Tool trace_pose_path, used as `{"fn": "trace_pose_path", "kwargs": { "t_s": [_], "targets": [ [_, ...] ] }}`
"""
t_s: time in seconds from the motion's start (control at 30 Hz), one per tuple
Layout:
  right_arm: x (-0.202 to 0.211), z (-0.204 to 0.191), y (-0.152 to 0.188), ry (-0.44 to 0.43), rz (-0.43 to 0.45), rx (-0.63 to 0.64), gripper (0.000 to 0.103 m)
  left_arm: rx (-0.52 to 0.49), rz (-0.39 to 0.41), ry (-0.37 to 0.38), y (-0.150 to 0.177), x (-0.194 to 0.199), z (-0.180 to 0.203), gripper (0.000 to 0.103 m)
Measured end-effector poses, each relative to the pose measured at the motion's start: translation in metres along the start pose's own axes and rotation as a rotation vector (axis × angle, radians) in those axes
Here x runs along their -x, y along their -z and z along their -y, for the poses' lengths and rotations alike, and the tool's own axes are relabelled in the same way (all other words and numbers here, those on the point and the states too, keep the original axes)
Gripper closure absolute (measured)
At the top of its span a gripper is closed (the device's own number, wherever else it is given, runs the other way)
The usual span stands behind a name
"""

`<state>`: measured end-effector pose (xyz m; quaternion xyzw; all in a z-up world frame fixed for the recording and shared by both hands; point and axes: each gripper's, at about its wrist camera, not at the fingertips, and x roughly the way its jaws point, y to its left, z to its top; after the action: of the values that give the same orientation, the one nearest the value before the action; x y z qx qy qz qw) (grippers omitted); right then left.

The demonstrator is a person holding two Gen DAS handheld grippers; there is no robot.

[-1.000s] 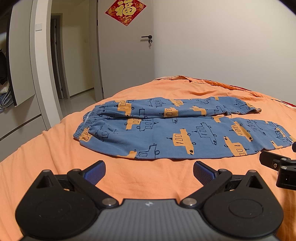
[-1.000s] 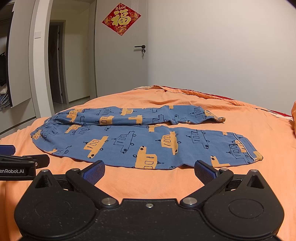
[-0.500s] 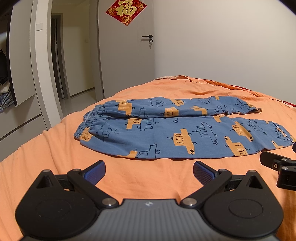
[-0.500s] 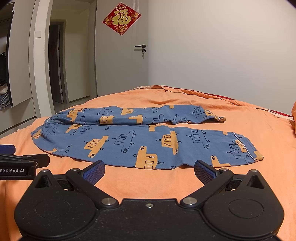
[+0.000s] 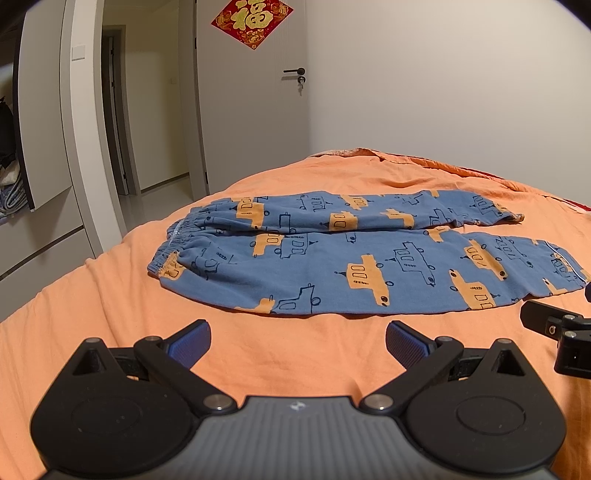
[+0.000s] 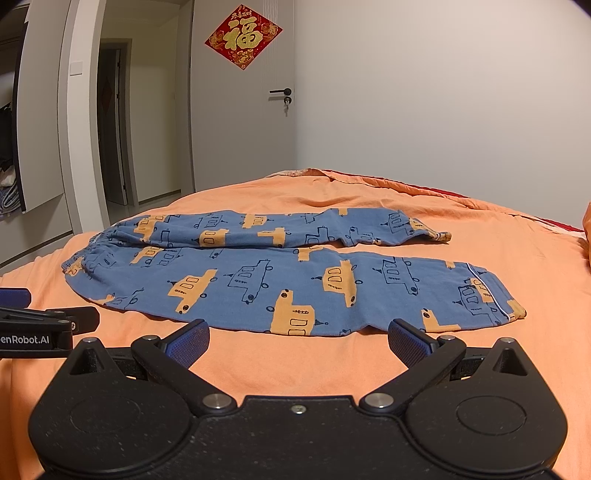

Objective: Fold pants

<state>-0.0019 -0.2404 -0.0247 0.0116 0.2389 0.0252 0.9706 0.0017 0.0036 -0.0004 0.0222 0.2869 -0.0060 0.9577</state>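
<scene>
Pants (image 5: pixel 354 258): soft blue knit fabric printed with orange and outlined boxy vehicles; laid flat and full length across the bed, both legs side by side, not yet folded.
Waistband (image 5: pixel 173 247): gathered, ruffled elastic edge at the left end of the pants, with a pale trim line.
Leg cuffs (image 6: pixel 495 299): at the right end; the near cuff lies flat with a thin white seam, the far cuff (image 6: pixel 437 235) is bunched and narrower.
Bed (image 5: pixel 92 314): covered in a matte orange sheet with shallow creases; a rumpled edge at the far side near the wall.
Left tool (image 5: pixel 297 341): black hinged arms with blue ribbed pads (image 5: pixel 190 341); spread wide, released, holding nothing, over bare sheet just short of the near pants edge toward the waistband half.
Right tool (image 6: pixel 297 339): same build, blue textured pads (image 6: pixel 408 343); spread wide and empty, tips just short of the near leg's hem edge; whether they touch the cloth cannot be told.
Tools together: each shows at the edge of the other's view, side by side and apart.
Door (image 6: pixel 243 122): smooth white panel with a dark lever handle and a red diamond paper with gold character (image 6: pixel 243 35).
Wall (image 6: pixel 443 92): plain, pale, matte.
</scene>
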Motion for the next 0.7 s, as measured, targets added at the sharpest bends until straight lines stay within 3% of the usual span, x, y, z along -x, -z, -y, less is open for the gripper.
{"fn": "trace_pose_path", "kwargs": {
  "t_s": [0.23, 0.4, 0.53, 0.7],
  "targets": [
    [-0.008, 0.003, -0.005, -0.011, 0.003, 0.021, 0.001, 0.000, -0.016, -0.004, -0.009, -0.015, -0.001, 0.000],
    [-0.023, 0.020, -0.026, -0.049, 0.021, 0.028, 0.001, -0.013, -0.017, -0.003, -0.039, -0.033, -0.006, 0.000],
    [-0.055, 0.037, -0.064, -0.136, 0.022, 0.058, 0.001, -0.003, 0.028, 0.002, -0.085, -0.068, -0.020, 0.000],
    [-0.127, 0.052, -0.131, -0.346, -0.021, 0.174, 0.001, -0.042, 0.070, 0.101, -0.158, -0.134, -0.055, 0.000]
  ]
}}
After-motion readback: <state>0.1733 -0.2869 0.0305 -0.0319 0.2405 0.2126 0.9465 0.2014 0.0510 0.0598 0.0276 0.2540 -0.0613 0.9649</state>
